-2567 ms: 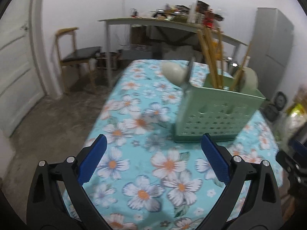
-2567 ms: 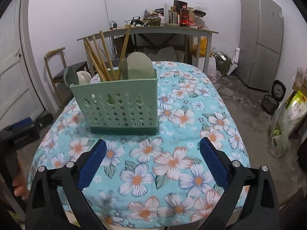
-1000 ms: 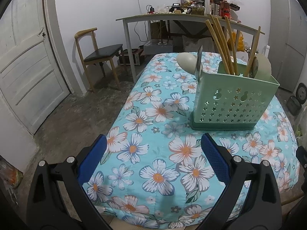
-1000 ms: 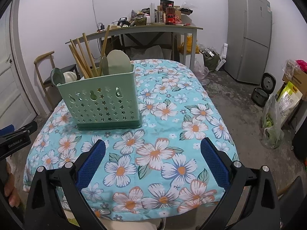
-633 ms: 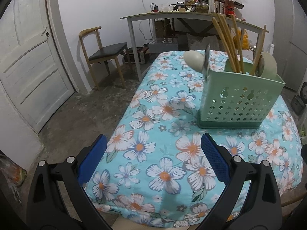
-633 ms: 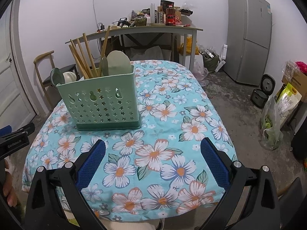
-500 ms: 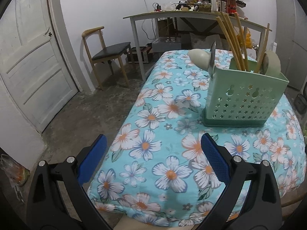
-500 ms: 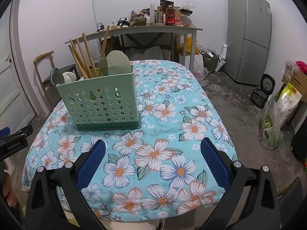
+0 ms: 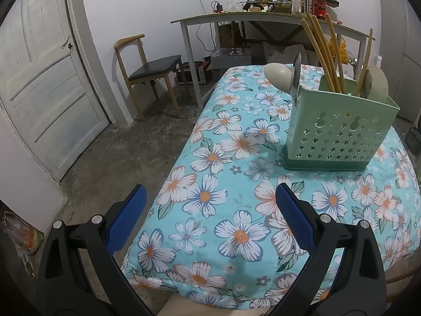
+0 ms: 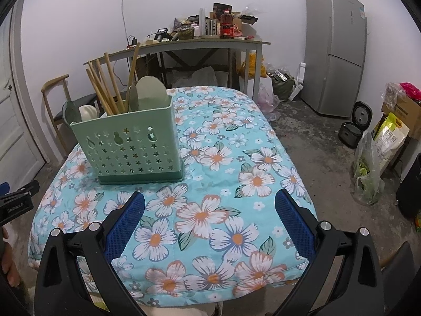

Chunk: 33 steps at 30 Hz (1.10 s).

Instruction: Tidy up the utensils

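A light green perforated utensil holder [image 9: 339, 129] stands upright on the floral tablecloth [image 9: 223, 205]; it also shows in the right wrist view [image 10: 131, 144]. It holds wooden chopsticks [image 9: 321, 52], a cream spoon [image 9: 277, 75], a knife [image 9: 296, 75] and a pale spatula [image 10: 150, 93]. My left gripper [image 9: 208, 210] is open and empty, low at the table's near left edge. My right gripper [image 10: 208, 216] is open and empty over the near edge, well short of the holder.
A wooden chair [image 9: 147, 71] and a white door [image 9: 44, 84] are on the left. A cluttered grey table [image 10: 194, 44] stands behind. A fridge [image 10: 336, 52], a rice cooker [image 10: 355, 129] and bags [image 10: 379, 158] sit on the right.
Both grippers have pulled back from the holder, the left one more and to the left. Both stay open and empty. The holder has not moved.
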{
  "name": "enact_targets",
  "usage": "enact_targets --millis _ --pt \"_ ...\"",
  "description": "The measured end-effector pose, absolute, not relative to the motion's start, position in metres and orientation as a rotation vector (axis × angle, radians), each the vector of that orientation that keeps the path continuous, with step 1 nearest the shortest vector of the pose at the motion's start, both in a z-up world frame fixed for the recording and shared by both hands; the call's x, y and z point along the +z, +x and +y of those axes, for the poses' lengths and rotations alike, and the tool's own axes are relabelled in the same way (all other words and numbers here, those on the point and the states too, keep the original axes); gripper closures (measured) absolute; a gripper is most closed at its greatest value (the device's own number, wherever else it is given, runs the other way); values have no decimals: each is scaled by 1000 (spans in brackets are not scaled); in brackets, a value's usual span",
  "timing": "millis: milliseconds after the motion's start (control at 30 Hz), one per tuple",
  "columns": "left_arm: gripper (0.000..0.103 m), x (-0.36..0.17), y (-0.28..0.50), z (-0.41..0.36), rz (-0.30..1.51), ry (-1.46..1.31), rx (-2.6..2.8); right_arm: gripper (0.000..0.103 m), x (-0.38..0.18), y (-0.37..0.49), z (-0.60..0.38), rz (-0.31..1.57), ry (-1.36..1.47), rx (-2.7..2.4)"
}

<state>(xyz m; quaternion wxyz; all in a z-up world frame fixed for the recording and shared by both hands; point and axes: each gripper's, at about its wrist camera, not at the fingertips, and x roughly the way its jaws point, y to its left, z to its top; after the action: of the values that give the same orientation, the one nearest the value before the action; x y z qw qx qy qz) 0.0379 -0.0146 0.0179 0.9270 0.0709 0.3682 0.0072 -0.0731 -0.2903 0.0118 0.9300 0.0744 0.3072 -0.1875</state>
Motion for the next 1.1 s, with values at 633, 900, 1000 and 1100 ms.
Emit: enact_targets --millis 633,900,1000,1100 --pt "8 18 39 -15 760 149 15 7 12 -73 -290 626 155 -378" --pt "8 18 38 -15 761 149 15 7 12 -73 -290 625 155 -378" --pt "8 18 38 -15 761 149 14 7 12 -73 -290 625 155 -378" --pt "8 18 38 -15 761 149 14 7 12 -73 -290 625 155 -378"
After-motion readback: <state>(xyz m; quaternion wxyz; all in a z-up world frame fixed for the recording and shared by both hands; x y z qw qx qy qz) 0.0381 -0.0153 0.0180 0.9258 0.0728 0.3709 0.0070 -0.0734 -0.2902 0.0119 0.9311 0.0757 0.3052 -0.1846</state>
